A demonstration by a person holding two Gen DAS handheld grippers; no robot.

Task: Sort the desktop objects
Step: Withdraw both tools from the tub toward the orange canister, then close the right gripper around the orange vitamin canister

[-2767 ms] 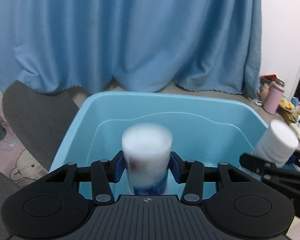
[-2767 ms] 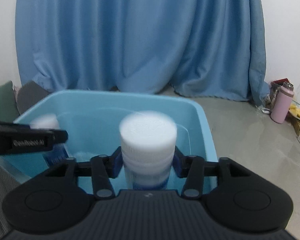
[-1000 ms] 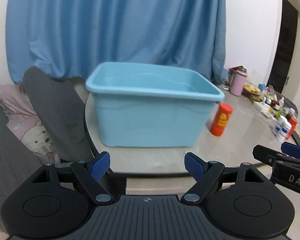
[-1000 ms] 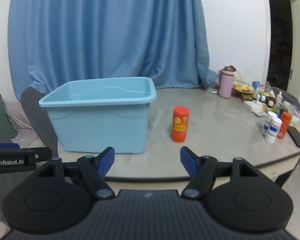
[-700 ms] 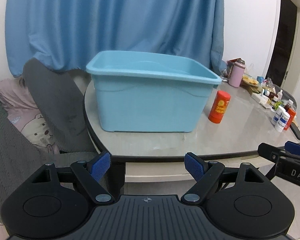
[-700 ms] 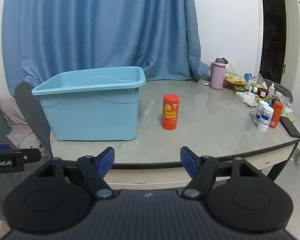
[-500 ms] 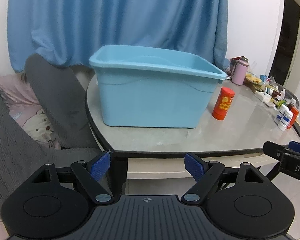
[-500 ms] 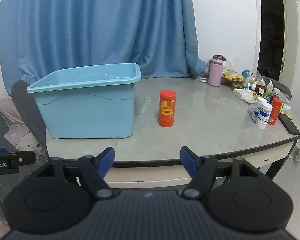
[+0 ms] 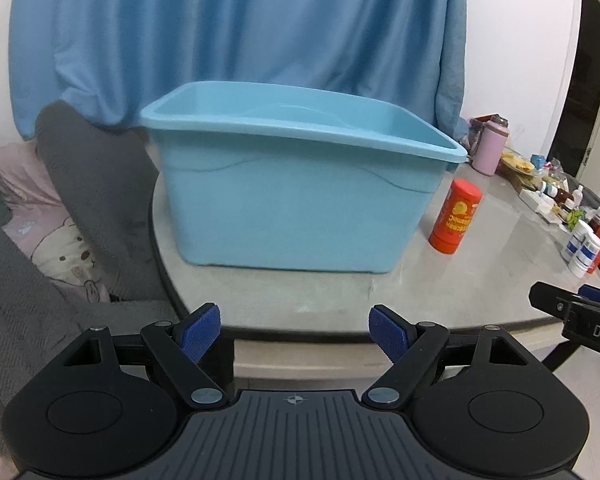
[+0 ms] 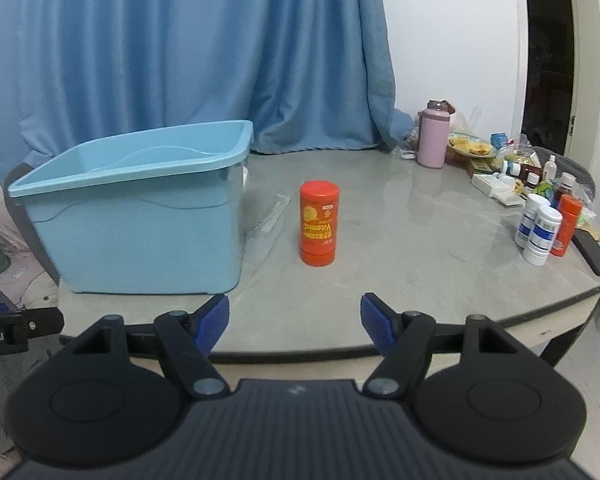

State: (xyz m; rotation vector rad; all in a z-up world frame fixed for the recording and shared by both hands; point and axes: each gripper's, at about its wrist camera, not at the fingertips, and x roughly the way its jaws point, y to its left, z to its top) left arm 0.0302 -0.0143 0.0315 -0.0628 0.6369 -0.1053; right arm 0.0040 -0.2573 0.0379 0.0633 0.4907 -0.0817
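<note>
Both the left hand-held gripper point(image 9: 295, 330) and the right hand-held gripper point(image 10: 295, 316) are wide apart, holding nothing, just off the counter point(image 10: 420, 240) edge. Ahead stands the orange bottle point(image 10: 319, 223), beside the blue bin point(image 10: 140, 216), with bare counter around. What lies inside the bin cannot be seen.

light blue bin point(image 9: 292, 208), orange bottle point(image 10: 318, 224), blue curtain point(image 10: 180, 52)

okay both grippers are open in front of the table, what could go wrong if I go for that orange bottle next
The orange bottle stands upright and alone, so a sideways bump from the right gripper could topple it. The blue bin stands close on its left, leaving less room there. The left gripper is nearby and could collide.
</note>
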